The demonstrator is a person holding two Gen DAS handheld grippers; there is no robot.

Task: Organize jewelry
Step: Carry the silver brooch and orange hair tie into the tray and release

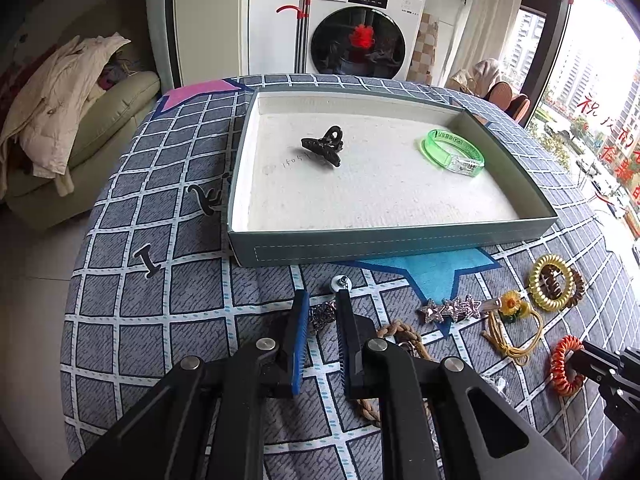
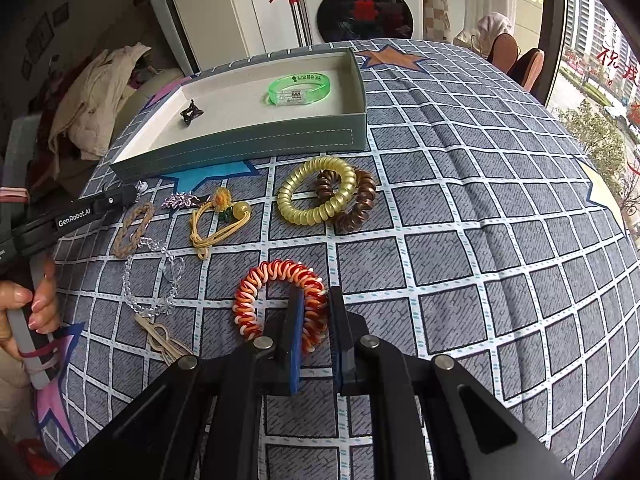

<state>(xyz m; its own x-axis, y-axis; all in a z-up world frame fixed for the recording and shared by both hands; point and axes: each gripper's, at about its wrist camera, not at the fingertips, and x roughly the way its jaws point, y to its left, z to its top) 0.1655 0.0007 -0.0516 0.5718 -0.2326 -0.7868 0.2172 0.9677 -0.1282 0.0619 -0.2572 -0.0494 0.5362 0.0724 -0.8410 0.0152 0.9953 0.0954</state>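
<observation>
Shallow box point(image 1: 400, 240) on checked table point(image 2: 460, 208): holds green bracelet point(image 1: 454, 152) and black hair claw point(image 1: 324, 148), well apart. Right gripper point(image 2: 314, 300): fingers closed on the orange-and-white coil hair tie point(image 2: 276, 296). Left gripper point(image 1: 322, 304): fingers narrowly parted astride a metal chain point(image 1: 322, 316); contact unclear.

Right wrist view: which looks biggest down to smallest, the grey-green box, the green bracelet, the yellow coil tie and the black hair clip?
1. grey-green box
2. yellow coil tie and green bracelet: they look alike, and the tie lies nearer the camera, so I won't rank them
3. black hair clip, plainly smallest
</observation>
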